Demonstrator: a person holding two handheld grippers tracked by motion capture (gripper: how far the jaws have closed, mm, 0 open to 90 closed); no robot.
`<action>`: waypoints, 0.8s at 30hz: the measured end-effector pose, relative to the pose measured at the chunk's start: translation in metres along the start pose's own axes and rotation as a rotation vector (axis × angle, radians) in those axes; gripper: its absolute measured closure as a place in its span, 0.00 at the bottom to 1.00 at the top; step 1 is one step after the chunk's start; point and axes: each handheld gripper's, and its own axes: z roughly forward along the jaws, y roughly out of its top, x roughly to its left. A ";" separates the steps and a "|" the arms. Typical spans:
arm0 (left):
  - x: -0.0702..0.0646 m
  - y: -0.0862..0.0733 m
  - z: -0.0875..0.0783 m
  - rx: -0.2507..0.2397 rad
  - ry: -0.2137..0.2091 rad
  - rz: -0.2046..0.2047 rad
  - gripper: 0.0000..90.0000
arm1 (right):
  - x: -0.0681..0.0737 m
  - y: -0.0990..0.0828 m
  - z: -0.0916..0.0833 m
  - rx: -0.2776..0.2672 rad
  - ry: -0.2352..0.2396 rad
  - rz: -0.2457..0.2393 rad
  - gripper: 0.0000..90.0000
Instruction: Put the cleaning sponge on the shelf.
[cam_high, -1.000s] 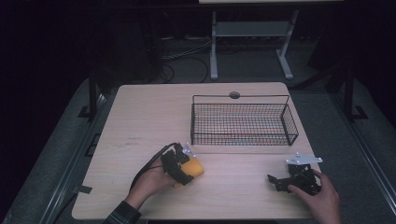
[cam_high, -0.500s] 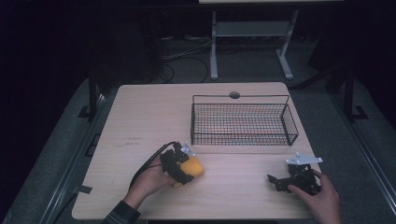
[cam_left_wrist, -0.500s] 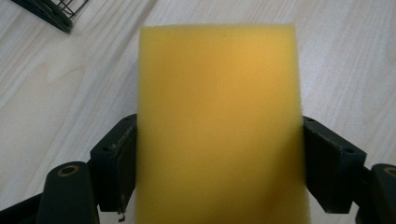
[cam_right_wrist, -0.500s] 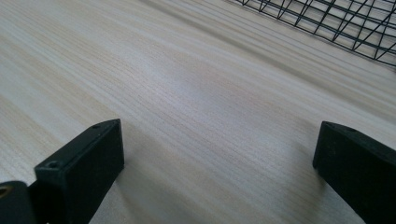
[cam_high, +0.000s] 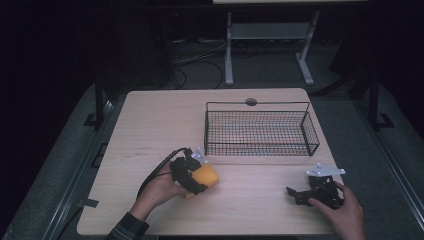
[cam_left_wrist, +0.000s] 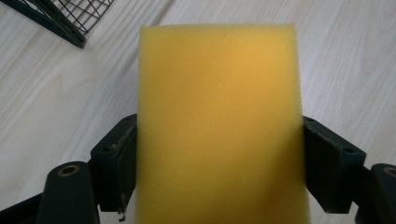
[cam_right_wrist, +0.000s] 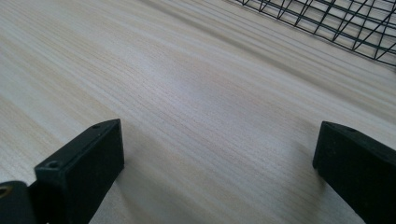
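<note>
The left tongs pinch the sponge by its two sides, just above the table. It looks soft and light (squeeze gently, mid-block). The right tongs rest spread wide, nothing between them.

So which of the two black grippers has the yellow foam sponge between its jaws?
The left gripper: its jaws press both sides of the yellow foam sponge. The right gripper rests open on the pale wooden table, with nothing between its jaws.
</note>
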 end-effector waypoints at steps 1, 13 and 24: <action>0.000 0.000 0.000 0.000 0.000 0.000 0.25 | 0.000 0.000 0.000 0.000 0.000 0.000 0.02; 0.003 0.007 -0.014 -0.028 -0.011 0.002 0.25 | 0.000 0.000 0.000 0.000 0.000 0.000 0.01; 0.004 0.015 -0.023 -0.050 -0.014 0.011 0.25 | 0.000 0.000 0.000 0.000 0.000 0.000 0.01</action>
